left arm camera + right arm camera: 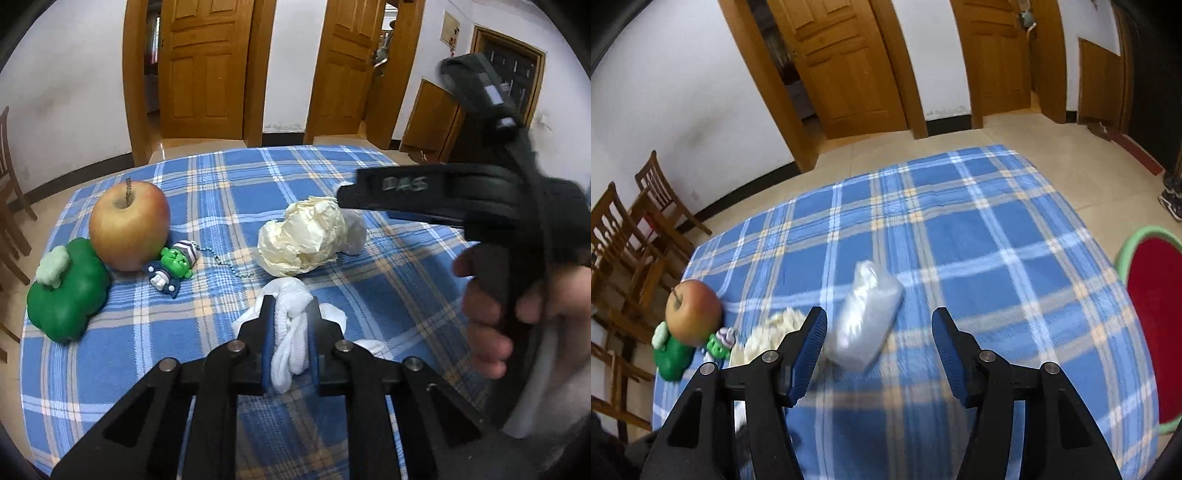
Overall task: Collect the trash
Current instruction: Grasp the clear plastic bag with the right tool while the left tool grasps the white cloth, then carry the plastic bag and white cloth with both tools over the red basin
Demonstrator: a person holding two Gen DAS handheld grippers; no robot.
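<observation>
My left gripper (291,304) is shut on a white crumpled tissue (288,354) that rests on the blue plaid tablecloth (369,295). Just beyond it lies a cream wad of crumpled paper (303,240). My right gripper (879,321) stands open low over the cloth, with a clear plastic bag (866,321) lying between its blue-padded fingers. The pads do not press on the bag. In the left wrist view, one of the right gripper's black fingers (406,188) reaches in from the right above the cream wad, held by a hand (491,314).
An apple (129,225), a green toy pepper (68,291) and a small green figure on a bead chain (173,266) sit at the table's left. A red basin with a green rim (1152,325) stands beside the table on the right. Wooden chairs (631,236) line the left wall.
</observation>
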